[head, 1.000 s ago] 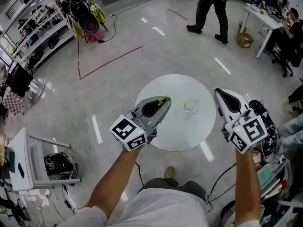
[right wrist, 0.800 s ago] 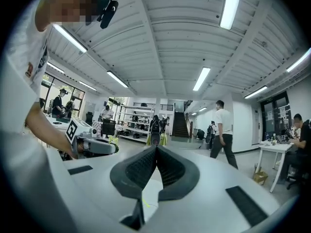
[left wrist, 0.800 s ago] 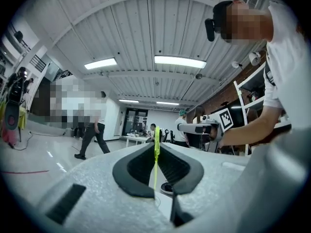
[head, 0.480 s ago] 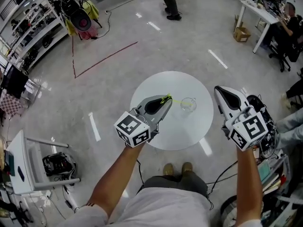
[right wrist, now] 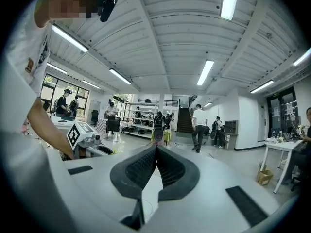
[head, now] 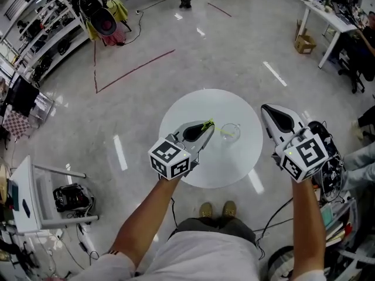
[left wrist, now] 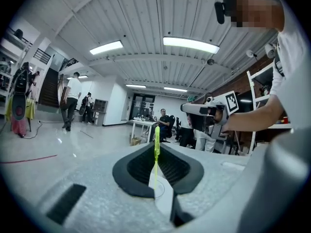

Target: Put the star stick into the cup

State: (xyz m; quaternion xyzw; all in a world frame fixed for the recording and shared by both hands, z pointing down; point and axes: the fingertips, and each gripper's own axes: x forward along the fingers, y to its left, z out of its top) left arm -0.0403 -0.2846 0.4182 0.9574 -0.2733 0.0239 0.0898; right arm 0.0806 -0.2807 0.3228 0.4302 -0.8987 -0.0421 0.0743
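Note:
A thin yellow-green star stick (head: 215, 126) juts from my left gripper (head: 208, 124), which is shut on it above the round white table (head: 199, 104). In the left gripper view the stick (left wrist: 156, 135) stands upright between the closed pads of the left gripper (left wrist: 157, 148). Its far end points toward a small clear cup (head: 229, 132) standing on the table just right of the gripper's tip. Whether the stick touches the cup I cannot tell. My right gripper (head: 265, 109) hovers at the table's right edge. It (right wrist: 155, 147) is shut with nothing in it.
Shelves of gear (head: 35, 51) line the left wall, with a red tape line (head: 135, 72) on the floor. A white desk (head: 328, 22) and cardboard box (head: 303, 44) stand far right. A white cart (head: 29, 198) and black bag (head: 70, 199) sit at lower left.
The head view has shifted a little. Both grippers keep about the same places over the table, the stick still in the left one. A person at the back has walked farther away.

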